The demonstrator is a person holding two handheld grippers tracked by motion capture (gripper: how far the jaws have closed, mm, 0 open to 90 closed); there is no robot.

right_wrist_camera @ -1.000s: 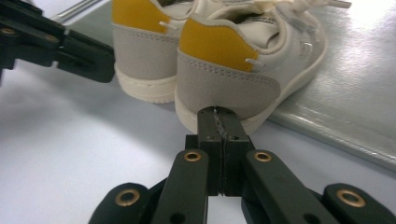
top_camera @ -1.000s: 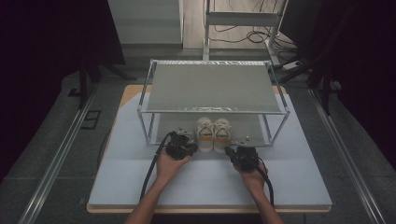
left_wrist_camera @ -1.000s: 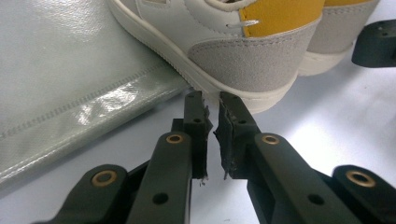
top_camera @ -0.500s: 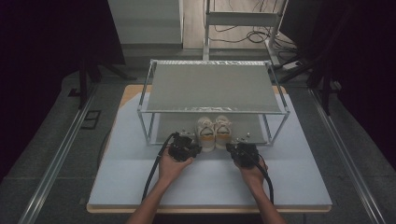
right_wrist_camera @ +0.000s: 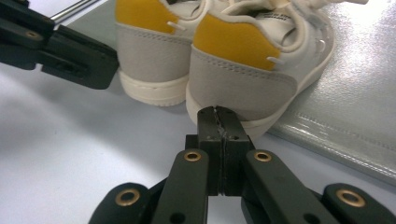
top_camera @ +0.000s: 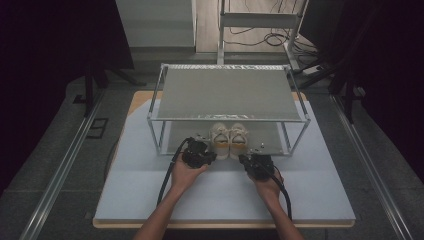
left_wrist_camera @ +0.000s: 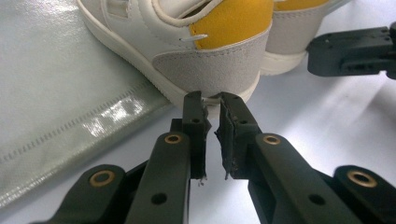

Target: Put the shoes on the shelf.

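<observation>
Shoes sit heel-first just ahead of the closed, empty left gripper and right gripper.

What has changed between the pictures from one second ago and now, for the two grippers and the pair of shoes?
The left gripper has edged slightly toward the heel of the left shoe; its shut jaws now sit right at that heel. Nothing was gripped or released. The right gripper, jaws shut at the heel of the right shoe, kept its place, and so did both shoes and the metal rack.
</observation>
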